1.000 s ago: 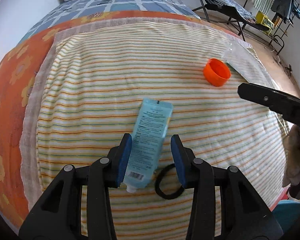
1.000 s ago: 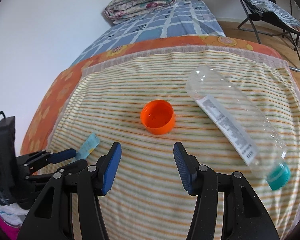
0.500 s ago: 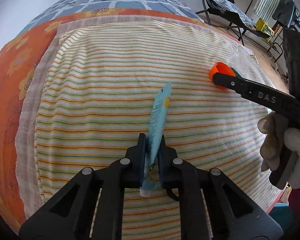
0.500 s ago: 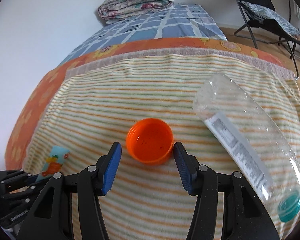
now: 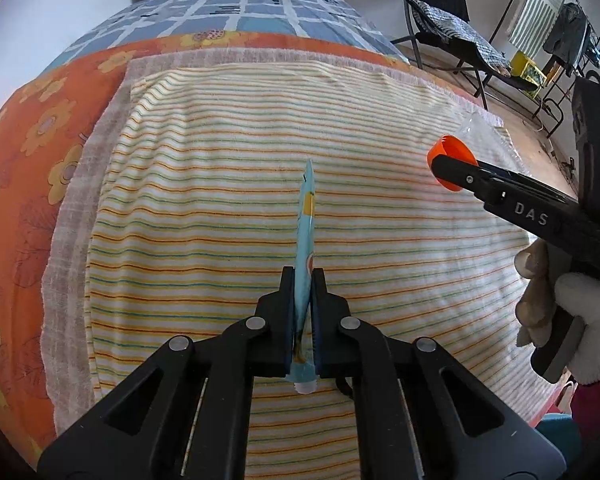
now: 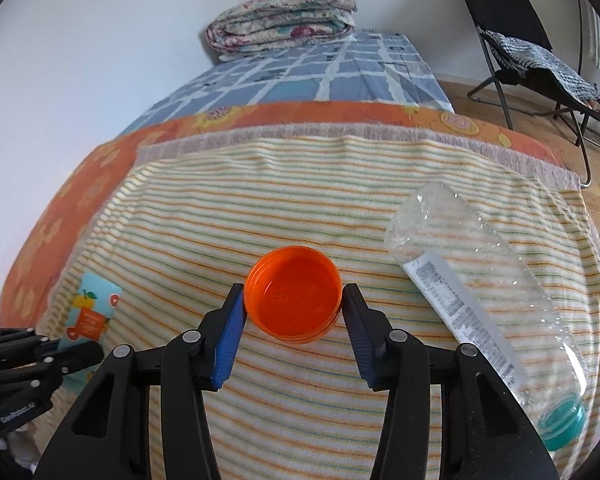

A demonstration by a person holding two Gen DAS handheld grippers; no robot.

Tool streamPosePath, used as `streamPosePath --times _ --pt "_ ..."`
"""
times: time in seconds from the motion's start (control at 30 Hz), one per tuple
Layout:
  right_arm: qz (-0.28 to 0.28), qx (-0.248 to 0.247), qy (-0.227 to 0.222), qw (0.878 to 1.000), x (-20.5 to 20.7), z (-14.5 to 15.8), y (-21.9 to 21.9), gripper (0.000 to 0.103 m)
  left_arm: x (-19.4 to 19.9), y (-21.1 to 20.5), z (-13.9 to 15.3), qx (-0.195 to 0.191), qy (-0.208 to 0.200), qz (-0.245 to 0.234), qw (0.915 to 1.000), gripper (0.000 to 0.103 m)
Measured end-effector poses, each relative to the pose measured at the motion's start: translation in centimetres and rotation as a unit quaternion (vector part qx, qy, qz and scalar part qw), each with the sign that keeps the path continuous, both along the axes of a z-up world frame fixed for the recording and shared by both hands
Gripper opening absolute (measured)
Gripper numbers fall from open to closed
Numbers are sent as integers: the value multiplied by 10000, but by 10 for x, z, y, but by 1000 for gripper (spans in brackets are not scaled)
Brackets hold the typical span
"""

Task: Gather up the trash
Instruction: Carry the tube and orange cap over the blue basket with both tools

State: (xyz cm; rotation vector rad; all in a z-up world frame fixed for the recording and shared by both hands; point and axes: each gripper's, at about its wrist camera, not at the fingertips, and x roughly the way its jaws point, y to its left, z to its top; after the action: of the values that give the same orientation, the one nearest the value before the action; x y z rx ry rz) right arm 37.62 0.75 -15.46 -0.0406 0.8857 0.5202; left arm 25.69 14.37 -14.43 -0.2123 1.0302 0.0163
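My left gripper (image 5: pixel 302 280) is shut on a light blue tube (image 5: pixel 306 232), held edge-on above the striped towel (image 5: pixel 220 200). The tube also shows in the right wrist view (image 6: pixel 92 308), clamped by the left gripper (image 6: pixel 74 354) at the lower left. My right gripper (image 6: pixel 293 300) is closed around an orange cap (image 6: pixel 294 300), its blue pads touching the cap's sides. The cap and the right gripper also show in the left wrist view (image 5: pixel 450 156). A clear crushed plastic bottle (image 6: pixel 472 280) with a teal cap lies on the towel to the right.
The towel lies on a bed with an orange flowered sheet (image 5: pixel 28 160) and a blue checked cover (image 6: pixel 320 76). A folded quilt (image 6: pixel 280 20) sits at the far end. A black folding chair (image 6: pixel 520 40) stands on the floor to the right.
My left gripper closed on the blue tube and lifted it off the towel. My right gripper moved forward to the orange cap and closed its fingers onto it.
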Motion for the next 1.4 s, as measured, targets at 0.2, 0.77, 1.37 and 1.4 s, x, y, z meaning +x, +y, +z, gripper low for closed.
streamPosePath --times 0.2,0.77,1.37,1.4 --pt "186 -73 -218 9996 -18 20 2 47 -7 -3 17 56 -141 8 9999 5" --pt "586 -230 -570 9964 -108 82 -31 47 -79 -32 82 77 -624 -125 9979 5" --pt "1081 -133 -458 9930 -231 95 -68 47 -185 -85 102 90 -912 -578 9941 5" --pt "1105 -136 -445 9928 -238 93 -70 47 -191 -90 100 45 -910 -623 9939 5"
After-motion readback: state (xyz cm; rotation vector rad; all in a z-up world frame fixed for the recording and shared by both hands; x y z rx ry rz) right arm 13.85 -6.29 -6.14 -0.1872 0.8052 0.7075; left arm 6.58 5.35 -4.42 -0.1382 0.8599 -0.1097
